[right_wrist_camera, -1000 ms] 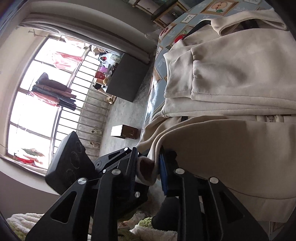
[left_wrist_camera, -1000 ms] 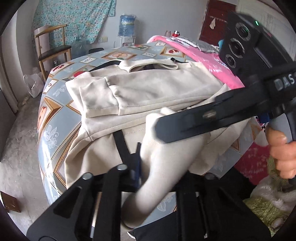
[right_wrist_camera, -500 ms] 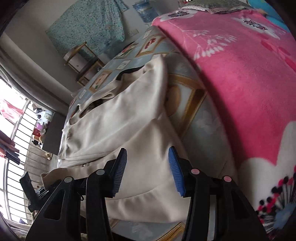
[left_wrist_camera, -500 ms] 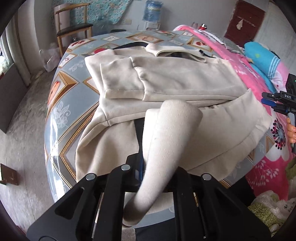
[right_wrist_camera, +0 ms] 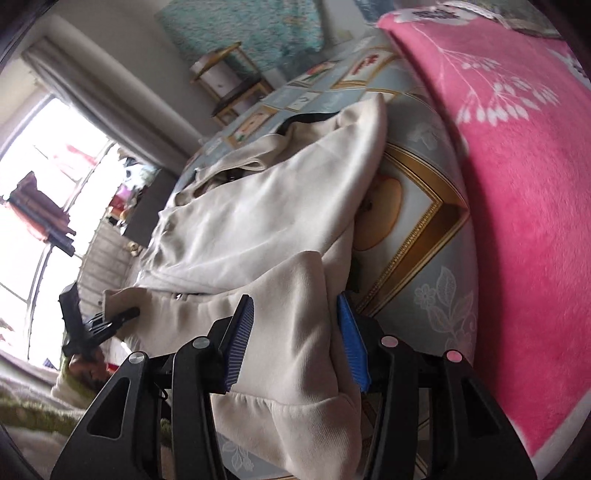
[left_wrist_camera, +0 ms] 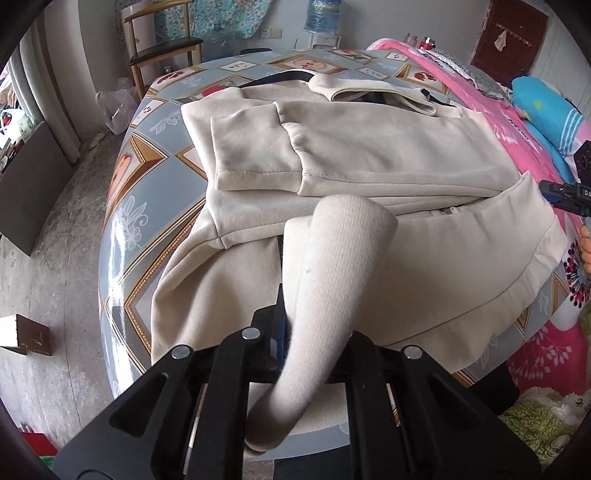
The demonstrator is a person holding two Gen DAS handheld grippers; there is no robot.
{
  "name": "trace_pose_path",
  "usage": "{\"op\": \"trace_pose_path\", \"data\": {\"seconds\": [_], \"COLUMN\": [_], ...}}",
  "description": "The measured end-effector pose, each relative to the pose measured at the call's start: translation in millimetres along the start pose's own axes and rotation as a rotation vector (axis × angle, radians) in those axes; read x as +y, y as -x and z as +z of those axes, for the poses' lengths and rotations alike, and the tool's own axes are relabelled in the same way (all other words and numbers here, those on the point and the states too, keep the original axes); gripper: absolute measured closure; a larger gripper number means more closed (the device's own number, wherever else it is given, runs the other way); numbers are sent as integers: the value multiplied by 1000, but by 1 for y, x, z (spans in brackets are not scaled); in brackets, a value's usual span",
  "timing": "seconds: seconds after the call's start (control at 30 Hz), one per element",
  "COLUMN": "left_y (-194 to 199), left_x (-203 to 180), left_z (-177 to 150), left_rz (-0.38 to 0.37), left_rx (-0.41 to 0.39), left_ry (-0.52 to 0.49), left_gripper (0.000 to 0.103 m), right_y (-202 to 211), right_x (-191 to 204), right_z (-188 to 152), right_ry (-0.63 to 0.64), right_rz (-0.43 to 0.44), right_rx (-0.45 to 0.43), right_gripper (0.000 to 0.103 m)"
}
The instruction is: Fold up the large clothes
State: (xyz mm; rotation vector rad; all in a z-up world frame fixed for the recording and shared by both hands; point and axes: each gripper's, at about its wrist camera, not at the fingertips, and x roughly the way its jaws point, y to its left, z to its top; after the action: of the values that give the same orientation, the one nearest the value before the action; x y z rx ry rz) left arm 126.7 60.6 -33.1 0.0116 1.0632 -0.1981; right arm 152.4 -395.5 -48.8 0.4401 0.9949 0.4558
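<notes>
Since a second ago the right gripper (right_wrist_camera: 295, 345) has let go of the hem near the left gripper (left_wrist_camera: 295, 332) and swung round to the far corner of the jacket (left_wrist_camera: 369, 158); its blue-padded jaws now stand apart, one on each side of the corner of the hem (right_wrist_camera: 295, 369), not pressed on the cloth. The left gripper has kept its hold: its jaws are clamped on the ribbed cuff (left_wrist_camera: 332, 295), which rises as a thick roll from between them and droops down below them.

The cream jacket lies on the patterned tablecloth (left_wrist_camera: 147, 177) of the table, its long axis running from the hem nearest the left camera to the collar (left_wrist_camera: 369, 88) at the far end, which points toward the chair (left_wrist_camera: 162, 48) and the water bottle (left_wrist_camera: 321, 14). One sleeve is folded across the chest. The hem side hangs over the near edge of the table.

The left view shows the whole length of the garment, the collar, the black strap (left_wrist_camera: 277, 77) beneath it, and only the tip of the right gripper at the right edge beside the pink blanket (left_wrist_camera: 509, 122). The right view looks along the hem from the other end: it shows the open jaws, the blanket close alongside, the window (right_wrist_camera: 33, 184), and, far down the hem, the left gripper seen from outside gripping the cloth.
</notes>
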Motion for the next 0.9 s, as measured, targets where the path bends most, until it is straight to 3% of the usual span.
{"op": "trace_pose_path", "data": {"seconds": [0.33, 0.67, 0.9], "left_y": [-3, -4, -4], "left_x": [-4, -4, -4], "left_z": [3, 5, 5], "left_rz": [31, 33, 33], "left_rx": [17, 19, 16], "left_ry": [-7, -10, -10], "left_gripper": [94, 94, 94], "right_y": [-15, -18, -21], "right_x": [-19, -18, -16], "right_z": [33, 14, 19], "right_ry": [8, 47, 44], "right_rz": [47, 76, 93], "right_rx": [-21, 72, 60], "right_gripper": [57, 57, 57]}}
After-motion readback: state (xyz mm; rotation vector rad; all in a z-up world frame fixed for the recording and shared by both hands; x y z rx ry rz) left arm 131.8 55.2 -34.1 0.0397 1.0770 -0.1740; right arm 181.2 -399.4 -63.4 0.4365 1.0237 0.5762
